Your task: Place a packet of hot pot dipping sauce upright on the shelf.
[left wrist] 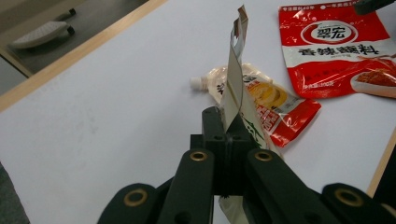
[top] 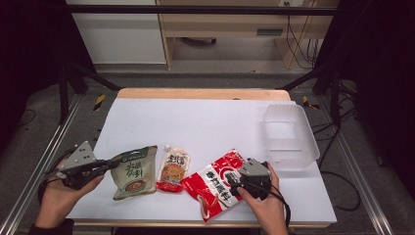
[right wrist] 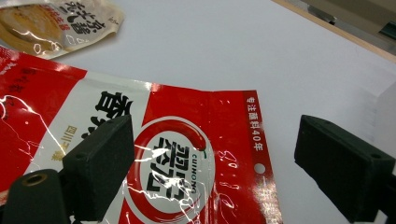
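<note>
Green pouch (top: 133, 172): the left claw (top: 111, 165) is pinching its edge; the clear bin (top: 289, 137) is sitting empty. The right claw (right wrist: 210, 172), spread wide, is hovering over the red pouch (right wrist: 140, 154); packing is barely starting.

A clear plastic tub (top: 290, 137) sits on the white table sheet (top: 205, 122) at its right edge, empty and upright. Well to the tub's left, near the sheet's front edge, lies a spouted sauce pouch (top: 172, 169) (cream and orange, red at the bottom), its cap pointing away toward the table's far side.
</note>
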Tool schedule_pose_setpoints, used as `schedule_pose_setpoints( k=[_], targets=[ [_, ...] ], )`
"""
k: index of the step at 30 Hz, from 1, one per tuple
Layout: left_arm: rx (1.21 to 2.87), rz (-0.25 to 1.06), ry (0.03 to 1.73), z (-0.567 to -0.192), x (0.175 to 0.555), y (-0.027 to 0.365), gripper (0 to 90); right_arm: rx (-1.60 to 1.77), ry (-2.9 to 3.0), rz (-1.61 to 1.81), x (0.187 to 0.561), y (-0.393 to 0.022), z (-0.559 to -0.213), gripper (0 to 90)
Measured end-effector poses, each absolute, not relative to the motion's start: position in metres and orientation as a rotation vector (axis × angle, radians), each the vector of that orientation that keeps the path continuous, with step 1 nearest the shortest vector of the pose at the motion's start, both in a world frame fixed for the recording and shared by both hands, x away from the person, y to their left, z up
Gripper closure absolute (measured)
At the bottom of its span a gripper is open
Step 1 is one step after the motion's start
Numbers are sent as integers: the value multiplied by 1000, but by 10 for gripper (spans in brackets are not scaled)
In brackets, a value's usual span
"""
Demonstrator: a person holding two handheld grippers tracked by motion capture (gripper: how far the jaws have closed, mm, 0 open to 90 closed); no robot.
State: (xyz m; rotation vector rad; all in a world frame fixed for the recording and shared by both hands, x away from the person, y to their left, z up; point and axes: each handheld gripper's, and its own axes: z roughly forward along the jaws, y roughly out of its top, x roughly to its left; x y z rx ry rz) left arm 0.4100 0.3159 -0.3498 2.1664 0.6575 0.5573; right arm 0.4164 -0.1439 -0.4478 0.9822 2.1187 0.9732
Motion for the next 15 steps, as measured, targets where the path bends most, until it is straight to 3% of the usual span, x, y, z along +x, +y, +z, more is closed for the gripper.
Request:
schedule_pose_setpoints(
  k=[15],
  targets=[
    [2148, 594, 600, -316, 424, 303, 900, 978, 2131, 1016, 419, -139, -440, 139]
  ],
)
